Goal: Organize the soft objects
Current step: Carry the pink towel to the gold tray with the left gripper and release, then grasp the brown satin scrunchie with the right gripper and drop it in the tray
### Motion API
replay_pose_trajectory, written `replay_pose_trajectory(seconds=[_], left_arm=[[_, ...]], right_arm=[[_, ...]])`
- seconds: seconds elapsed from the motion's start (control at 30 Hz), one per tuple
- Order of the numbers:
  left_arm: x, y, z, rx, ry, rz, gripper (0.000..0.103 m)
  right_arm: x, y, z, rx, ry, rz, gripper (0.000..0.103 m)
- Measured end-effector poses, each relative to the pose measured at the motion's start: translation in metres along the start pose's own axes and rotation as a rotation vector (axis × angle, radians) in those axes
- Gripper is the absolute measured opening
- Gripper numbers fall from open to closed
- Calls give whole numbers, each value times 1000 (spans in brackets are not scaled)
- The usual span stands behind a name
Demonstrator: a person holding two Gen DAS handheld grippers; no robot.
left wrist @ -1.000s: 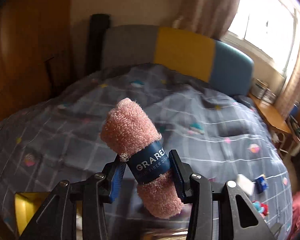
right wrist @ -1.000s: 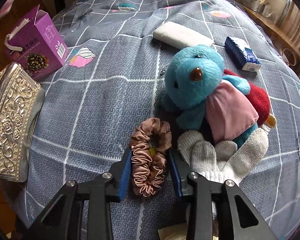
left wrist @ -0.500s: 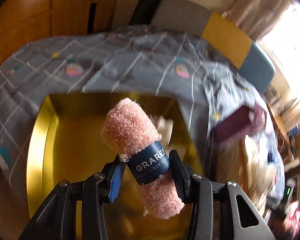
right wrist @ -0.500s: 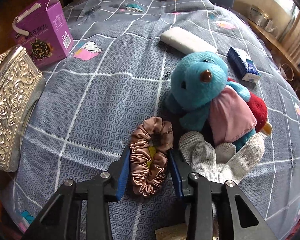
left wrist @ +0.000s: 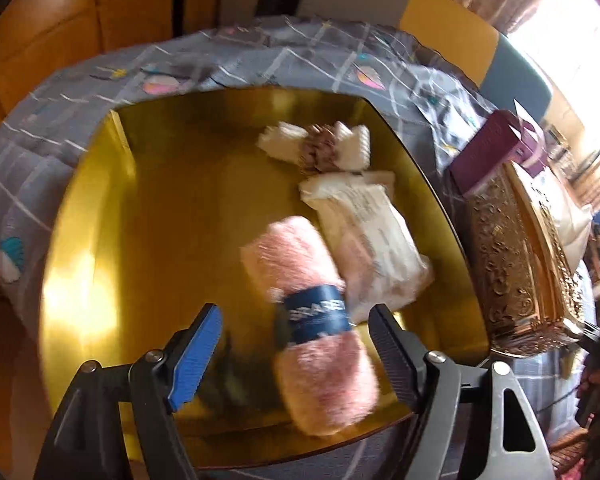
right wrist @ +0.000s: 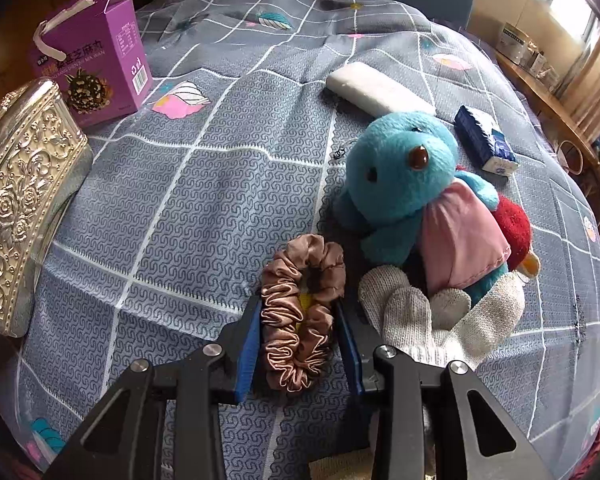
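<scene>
In the left wrist view a rolled pink towel (left wrist: 300,264) with a dark blue band lies in the shiny gold box (left wrist: 140,200). My left gripper (left wrist: 294,312) hangs over it, its jaws opening wide, and neither pad touches the roll. A cream cloth bundle (left wrist: 368,232) and a white bow-like piece (left wrist: 320,148) lie beside the towel. In the right wrist view my right gripper (right wrist: 298,312) is closing on a brown satin scrunchie (right wrist: 280,300) on the bed, both pads pressing its sides. A blue plush toy (right wrist: 400,168) and a white knit glove (right wrist: 428,312) lie just right of it.
An ornate silver box (right wrist: 20,184) and a purple carton (right wrist: 96,60) stand at the left of the grey checked bedspread (right wrist: 204,200). A white packet (right wrist: 372,88) and a blue tissue pack (right wrist: 486,146) lie farther back. A red plush piece (right wrist: 512,224) sits behind the blue toy.
My left gripper swung from over the bed down to the gold box, opened, and the pink towel dropped from its jaws. The right gripper stayed put and squeezed the scrunchie narrower.
</scene>
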State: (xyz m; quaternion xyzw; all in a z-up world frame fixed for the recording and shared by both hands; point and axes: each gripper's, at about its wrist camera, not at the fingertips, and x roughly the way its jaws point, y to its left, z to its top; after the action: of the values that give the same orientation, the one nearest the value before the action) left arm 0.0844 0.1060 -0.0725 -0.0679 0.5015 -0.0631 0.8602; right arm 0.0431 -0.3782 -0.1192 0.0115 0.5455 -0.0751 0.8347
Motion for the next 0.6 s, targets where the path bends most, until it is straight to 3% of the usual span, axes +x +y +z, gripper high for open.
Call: replay_pose_trajectory(seconds=[0.03, 0.1, 0.3, 0.6], left_arm=[[-4, 2, 0, -5, -12, 6, 77], [-9, 5, -1, -12, -30, 4, 77], [-25, 2, -2, 26, -69, -11, 77], [-32, -11, -4, 57, -81, -52, 77]], right_arm=[[-1, 1, 0, -1, -2, 4, 24], [-4, 1, 1, 24, -3, 19, 20], [-29, -4, 16, 94, -30, 90, 19], [-57, -1, 101, 134, -58, 80, 19]])
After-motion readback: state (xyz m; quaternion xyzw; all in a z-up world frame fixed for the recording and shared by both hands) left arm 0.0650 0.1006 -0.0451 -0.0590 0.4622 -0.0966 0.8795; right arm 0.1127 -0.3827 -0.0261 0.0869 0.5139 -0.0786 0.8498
